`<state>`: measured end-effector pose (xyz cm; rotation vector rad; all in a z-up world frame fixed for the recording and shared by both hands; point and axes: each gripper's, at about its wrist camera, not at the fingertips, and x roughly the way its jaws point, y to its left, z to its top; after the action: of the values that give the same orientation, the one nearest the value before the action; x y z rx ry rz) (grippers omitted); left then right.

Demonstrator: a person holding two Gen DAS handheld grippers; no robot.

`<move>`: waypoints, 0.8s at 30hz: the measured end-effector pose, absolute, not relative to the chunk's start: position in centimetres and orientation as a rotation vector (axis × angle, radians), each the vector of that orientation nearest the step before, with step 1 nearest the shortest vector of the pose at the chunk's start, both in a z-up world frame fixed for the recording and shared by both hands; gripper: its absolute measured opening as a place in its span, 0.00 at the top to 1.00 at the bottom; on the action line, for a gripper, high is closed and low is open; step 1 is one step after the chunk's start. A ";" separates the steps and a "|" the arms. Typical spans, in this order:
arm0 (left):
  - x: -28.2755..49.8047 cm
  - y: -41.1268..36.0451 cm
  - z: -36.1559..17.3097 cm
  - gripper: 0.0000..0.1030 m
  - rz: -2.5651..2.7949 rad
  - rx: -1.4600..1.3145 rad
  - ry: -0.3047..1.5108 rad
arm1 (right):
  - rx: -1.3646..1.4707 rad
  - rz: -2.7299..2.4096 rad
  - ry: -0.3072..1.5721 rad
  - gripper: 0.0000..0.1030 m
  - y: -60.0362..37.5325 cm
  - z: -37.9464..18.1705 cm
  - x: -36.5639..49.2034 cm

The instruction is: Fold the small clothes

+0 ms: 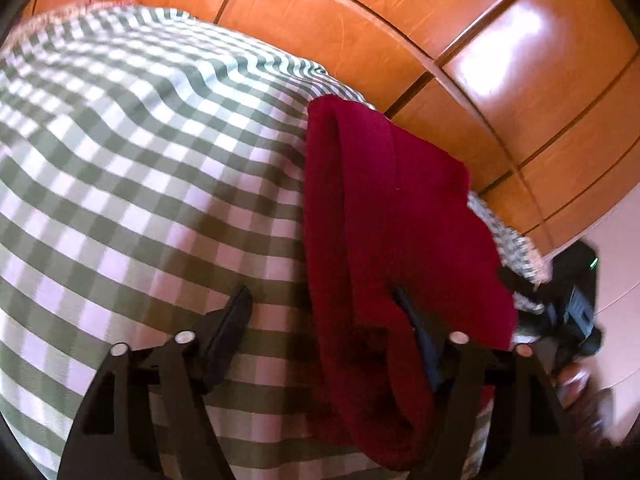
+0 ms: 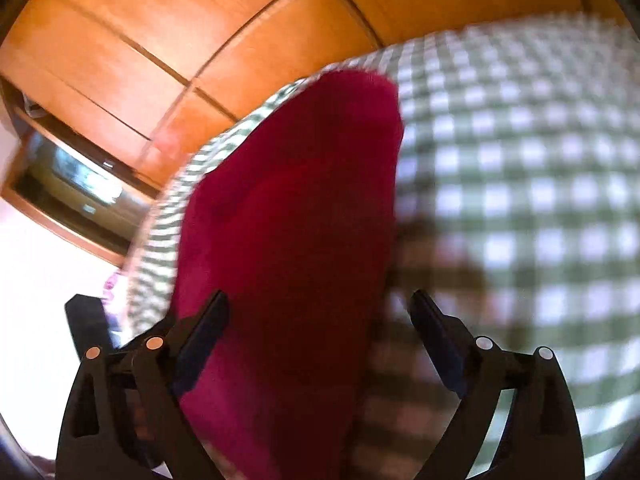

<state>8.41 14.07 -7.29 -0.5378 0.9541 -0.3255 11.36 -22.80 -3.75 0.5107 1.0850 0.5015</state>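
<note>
A dark red garment (image 1: 384, 216) lies folded lengthwise on a green-and-white checked cloth (image 1: 132, 168), close to that cloth's right edge. My left gripper (image 1: 320, 300) is open just over its near end. One fingertip (image 1: 240, 300) is over the checked cloth and the other (image 1: 402, 300) rests in a crease of the garment. In the right wrist view the red garment (image 2: 292, 208) runs away from me on the checked cloth (image 2: 520, 168). My right gripper (image 2: 318, 304) is open wide and straddles the garment's near part without pressing on it. The right gripper's body (image 1: 576, 308) and a hand (image 1: 576, 384) show at the far right.
Orange wooden cabinet doors (image 1: 400, 20) stand right behind the covered surface. A recessed shelf (image 2: 72, 184) holds a dark device. A black object (image 2: 84, 320) sits beyond the cloth's left edge. The checked cloth (image 1: 100, 240) spreads wide to the left of the garment.
</note>
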 end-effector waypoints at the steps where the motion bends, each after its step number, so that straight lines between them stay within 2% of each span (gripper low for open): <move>1: 8.4 14.1 -7.4 0.39 -0.339 -0.547 0.953 | 0.541 0.540 1.090 0.12 -22.5 -4.1 11.1; 5: 8.4 13.7 -7.9 0.64 -0.426 -0.611 0.945 | 0.544 0.579 1.109 0.23 -20.5 -4.8 11.6; 10: 8.2 13.8 -7.7 0.75 -0.457 -0.653 0.925 | 0.481 0.571 1.081 0.52 -19.1 -3.3 11.1; 17: 8.4 8.2 -3.6 0.77 -0.595 -0.570 0.878 | 0.431 0.549 0.879 0.57 -22.8 3.6 7.5; 24: 12.6 -5.9 1.3 0.77 -0.821 -0.397 0.866 | 0.464 0.345 0.725 0.57 -34.3 8.1 4.6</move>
<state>12.64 -5.86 1.28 -0.3969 0.8655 -0.8214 4.64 -34.31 8.10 0.4642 0.7250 0.3454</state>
